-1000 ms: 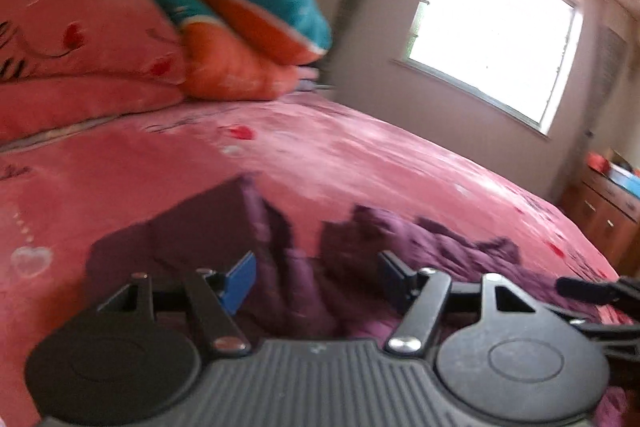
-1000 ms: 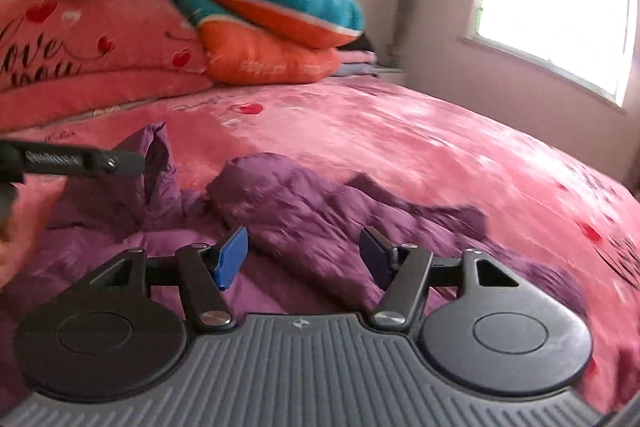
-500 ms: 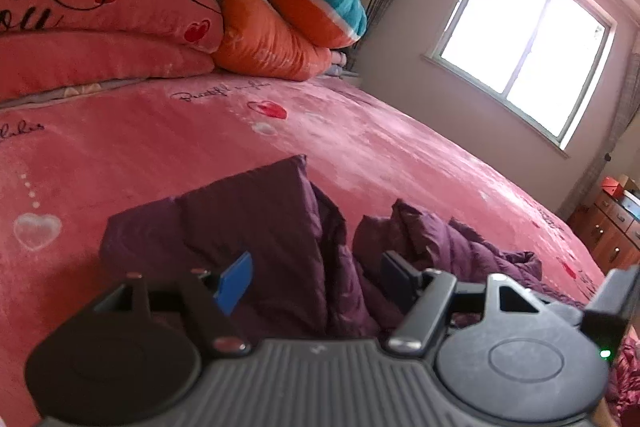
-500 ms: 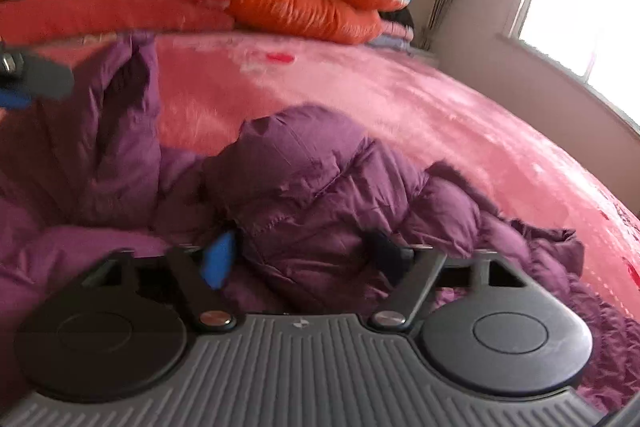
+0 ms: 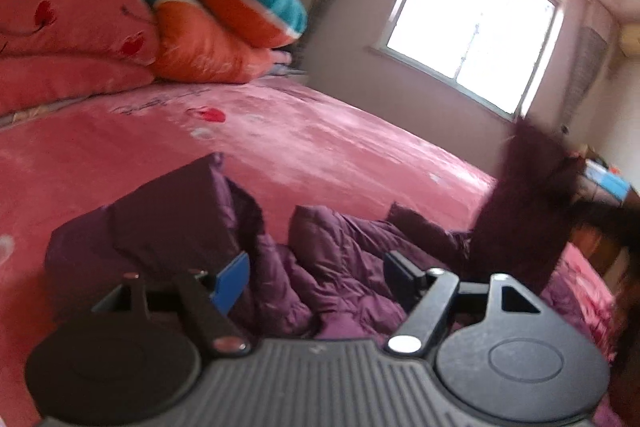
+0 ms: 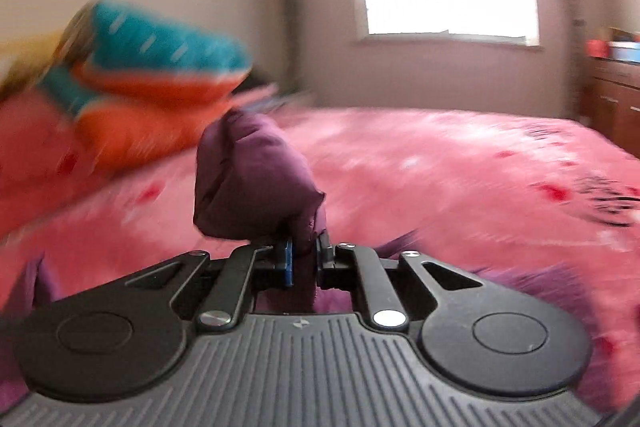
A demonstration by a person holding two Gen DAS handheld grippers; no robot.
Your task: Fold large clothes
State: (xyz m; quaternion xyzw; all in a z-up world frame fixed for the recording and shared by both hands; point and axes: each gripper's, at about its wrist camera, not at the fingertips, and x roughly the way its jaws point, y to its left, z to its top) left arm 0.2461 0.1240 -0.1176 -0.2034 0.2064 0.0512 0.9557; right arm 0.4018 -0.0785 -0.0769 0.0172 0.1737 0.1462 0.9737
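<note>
The right claw (image 6: 304, 259) is clamped on a bunched fold of the purple jacket (image 6: 252, 183), its jaws having just closed, and the cloth stands up in a lump above the pads. From the left wrist view this same lifted part shows as a dark, blurred flap (image 5: 524, 211) at the right, raised off the bed. The left claw (image 5: 316, 279) stands apart with nothing pressed between its two fingers (image 5: 232, 279); its jaws have just been opening a little further. It hovers over the rest of the jacket, which lies crumpled on the bed just ahead of it.

There is one jacket, quilted and puffy, with one flat section at the left and rumpled folds in the middle.

The bed (image 5: 320, 147) is covered with a pink fleece spread printed with red hearts and dark script. At its head lie two pink pillows (image 5: 68, 27), stacked, and beside them one folded quilt in orange and teal (image 5: 224, 11); a yellow patterned cloth lies on top, mostly out of view. One bright window (image 5: 472, 39) sits in a pale wall, with curtains at its sides. A brown wooden cabinet (image 6: 612, 99) stands at the far right, with small red and blue items on it, too blurred to name.
</note>
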